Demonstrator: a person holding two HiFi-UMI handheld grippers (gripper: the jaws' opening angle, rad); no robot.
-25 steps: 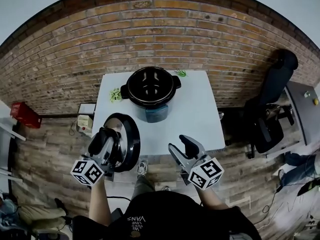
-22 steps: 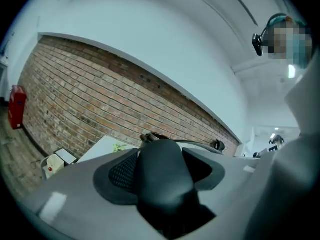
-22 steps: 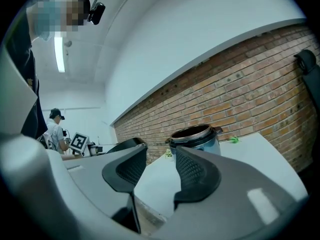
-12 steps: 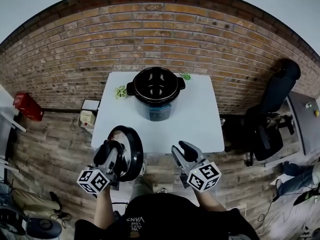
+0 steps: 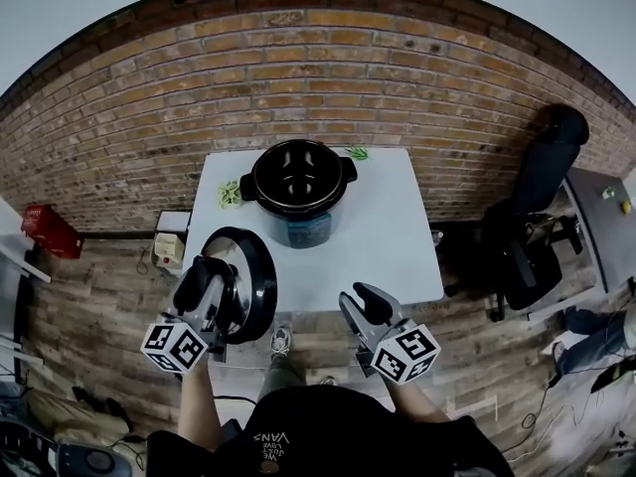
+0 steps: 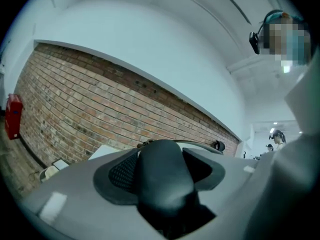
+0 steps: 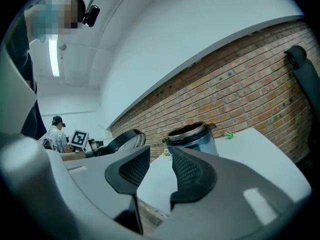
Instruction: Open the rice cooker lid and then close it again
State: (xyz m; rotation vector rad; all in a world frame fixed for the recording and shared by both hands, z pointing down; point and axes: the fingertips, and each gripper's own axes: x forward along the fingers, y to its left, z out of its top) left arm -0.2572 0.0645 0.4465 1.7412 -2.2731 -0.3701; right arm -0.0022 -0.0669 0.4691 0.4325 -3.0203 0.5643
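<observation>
The rice cooker (image 5: pixel 298 182), a black pot with a blue body, stands open at the back of the white table (image 5: pixel 388 237); it also shows in the right gripper view (image 7: pixel 191 136). Its black lid (image 5: pixel 248 281) hangs on edge off the table's front left corner, its underside facing the table. My left gripper (image 5: pixel 214 271) is shut on the lid's black knob (image 6: pixel 162 176), which fills the space between the jaws. My right gripper (image 5: pixel 366 296) hovers off the table's front edge, its jaws (image 7: pixel 156 171) partly apart with nothing between them.
A brick wall runs behind the table. Green scraps (image 5: pixel 231 191) lie beside the cooker. A black office chair (image 5: pixel 532 237) stands to the right, a white box (image 5: pixel 169 241) and a red case (image 5: pixel 45 229) on the wooden floor to the left.
The right gripper's jaws have narrowed. The lid in the left gripper dipped toward me and came back to about where it was.
</observation>
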